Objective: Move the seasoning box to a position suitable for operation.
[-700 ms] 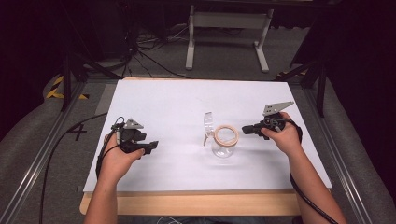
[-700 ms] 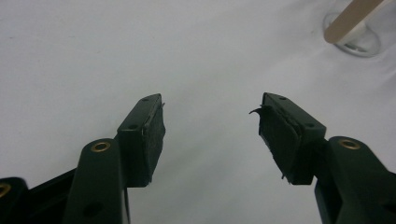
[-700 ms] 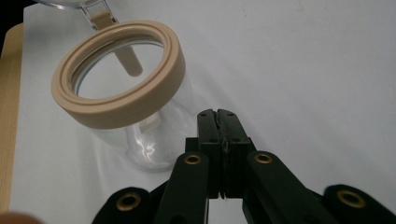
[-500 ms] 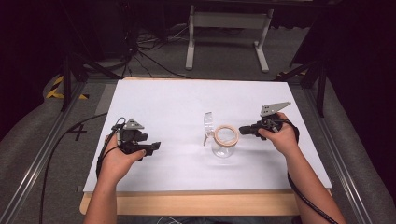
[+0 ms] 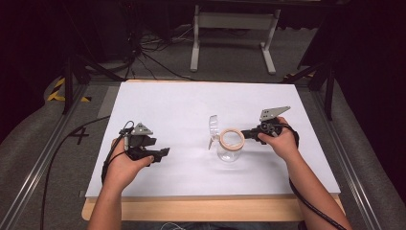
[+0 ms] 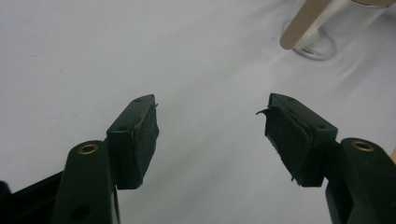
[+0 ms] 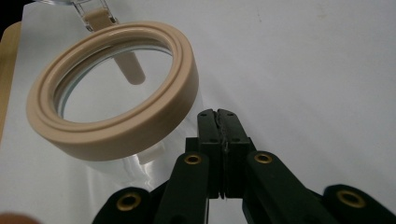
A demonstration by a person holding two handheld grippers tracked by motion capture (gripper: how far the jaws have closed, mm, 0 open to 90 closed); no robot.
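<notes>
A clear glass jar with a beige rim ring stands near the middle of the white table, its hinged clear lid swung up and open on the far-left side of the mouth. The right gripper is level with the rim, its jaws pressed together with nothing between them, their tips just beside the beige ring on the person's right; from the right gripper view I cannot tell whether they touch it or stop just short. The left gripper rests well apart on the left of the table, jaws spread wide and empty, pointing towards the jar. The step in hand looks like work on the open jar, most likely closing its lid or steadying the rim. The next move would call for the left gripper to come across and brace the glass body, while the right one moves round to the raised lid and tips it down onto the ring without sliding the jar
</notes>
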